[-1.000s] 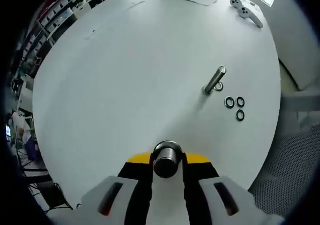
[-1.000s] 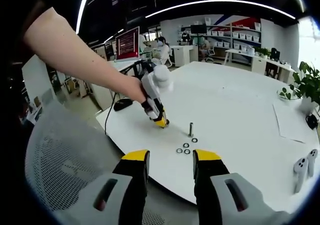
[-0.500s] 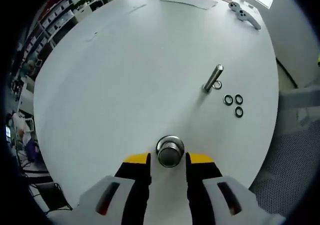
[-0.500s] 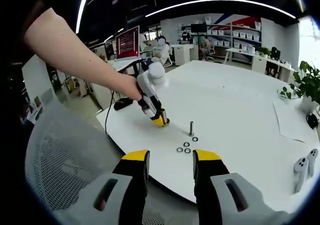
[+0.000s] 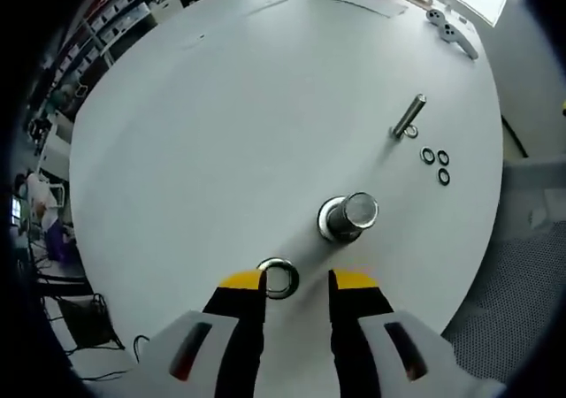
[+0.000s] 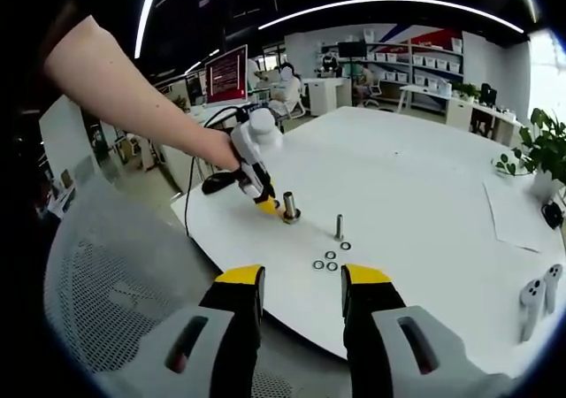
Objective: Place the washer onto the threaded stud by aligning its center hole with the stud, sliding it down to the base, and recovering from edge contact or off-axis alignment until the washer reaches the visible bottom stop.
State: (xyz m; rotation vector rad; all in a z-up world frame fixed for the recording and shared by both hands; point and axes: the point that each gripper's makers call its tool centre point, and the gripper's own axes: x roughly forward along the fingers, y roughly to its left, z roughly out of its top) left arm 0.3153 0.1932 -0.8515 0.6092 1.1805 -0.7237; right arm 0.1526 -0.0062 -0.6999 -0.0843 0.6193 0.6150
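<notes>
Steel stud (image 5: 348,218) now stands released, washer (image 5: 278,278) nearer.

Washer (image 5: 278,278) flat, stud (image 5: 350,216) upright nearby

Open office: desks (image 6: 460,106), monitors (image 6: 226,76)

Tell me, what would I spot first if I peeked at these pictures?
Probably the shiny thick stud standing upright on the big white table, just ahead of the left tool, with a ring-shaped washer lying flat between that tool's open jaws. Farther off a thinner stud stands beside three small dark rings.
</notes>
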